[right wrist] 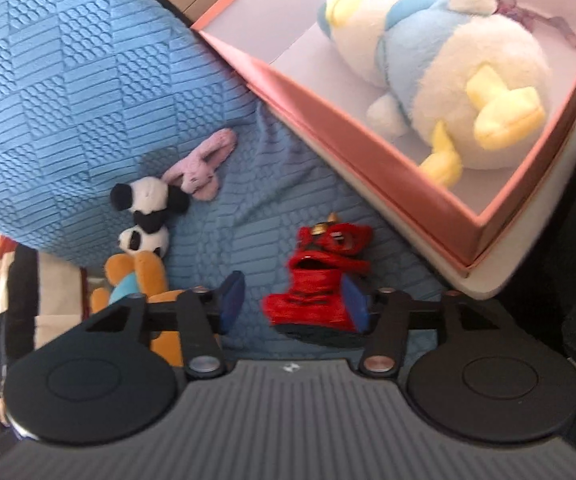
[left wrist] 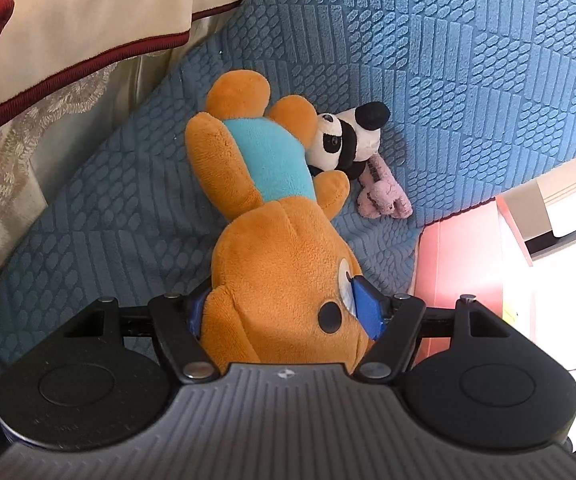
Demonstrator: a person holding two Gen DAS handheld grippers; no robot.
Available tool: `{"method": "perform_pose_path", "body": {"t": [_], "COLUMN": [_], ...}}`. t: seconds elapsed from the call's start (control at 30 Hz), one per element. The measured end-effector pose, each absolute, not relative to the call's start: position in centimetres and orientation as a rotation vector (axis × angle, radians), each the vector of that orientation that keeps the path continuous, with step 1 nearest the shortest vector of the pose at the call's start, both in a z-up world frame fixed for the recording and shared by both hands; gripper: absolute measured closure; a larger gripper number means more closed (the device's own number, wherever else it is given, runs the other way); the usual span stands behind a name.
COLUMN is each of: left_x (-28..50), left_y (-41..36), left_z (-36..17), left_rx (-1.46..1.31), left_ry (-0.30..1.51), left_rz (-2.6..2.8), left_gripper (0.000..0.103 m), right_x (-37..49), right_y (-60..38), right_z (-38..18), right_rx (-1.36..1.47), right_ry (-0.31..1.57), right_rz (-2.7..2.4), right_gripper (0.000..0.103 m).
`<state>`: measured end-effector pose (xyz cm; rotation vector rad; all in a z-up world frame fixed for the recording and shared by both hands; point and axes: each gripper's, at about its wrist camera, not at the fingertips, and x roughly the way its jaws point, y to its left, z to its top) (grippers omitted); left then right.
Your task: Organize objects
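One white-and-blue plush (right wrist: 440,76) boxed; left tongs (left wrist: 286,312) pinch orange bear (left wrist: 280,264); right tongs (right wrist: 294,300) spread beside red toy (right wrist: 320,280); panda (right wrist: 148,216) remains.

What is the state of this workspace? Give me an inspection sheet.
Surface: blue textured cover.
Job's things: orange bear; panda and pink bunny lying loose; red plush toy; white-and-blue plush in the pink box.
Clutter: nothing seen.
Grippers: left gripper shut on the orange bear; right gripper open, one pad against the red plush toy.
Cables: nothing seen.
Surroundings: cream cushion with red piping.
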<state>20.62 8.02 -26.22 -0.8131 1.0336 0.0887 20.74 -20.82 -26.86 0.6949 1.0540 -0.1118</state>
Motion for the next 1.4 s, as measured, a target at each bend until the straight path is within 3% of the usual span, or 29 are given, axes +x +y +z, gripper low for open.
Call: {"method": "perform_pose_path", "body": {"t": [0.67, 1.07, 1.4], "left_x": [20.6, 20.7, 20.8], "left_y": [8.1, 8.2, 7.8], "left_z": [-26.3, -26.5, -26.8], "left_rx": [-0.821, -0.823, -0.809], "left_ry": [1.031, 1.036, 1.047], "left_rz": [0.087, 0.088, 0.094], "left_gripper": [0.029, 0.029, 0.029], "right_x": [23.9, 23.0, 20.0], "right_y": [-19.3, -18.4, -16.2], "right_z": [-31.0, -28.3, -27.0], "right_rx": [0.580, 0.374, 0.011], "right_ry": [1.141, 1.028, 0.827], "right_rz": [-0.125, 0.118, 0.207], "right_gripper": [0.043, 0.043, 0.043]}}
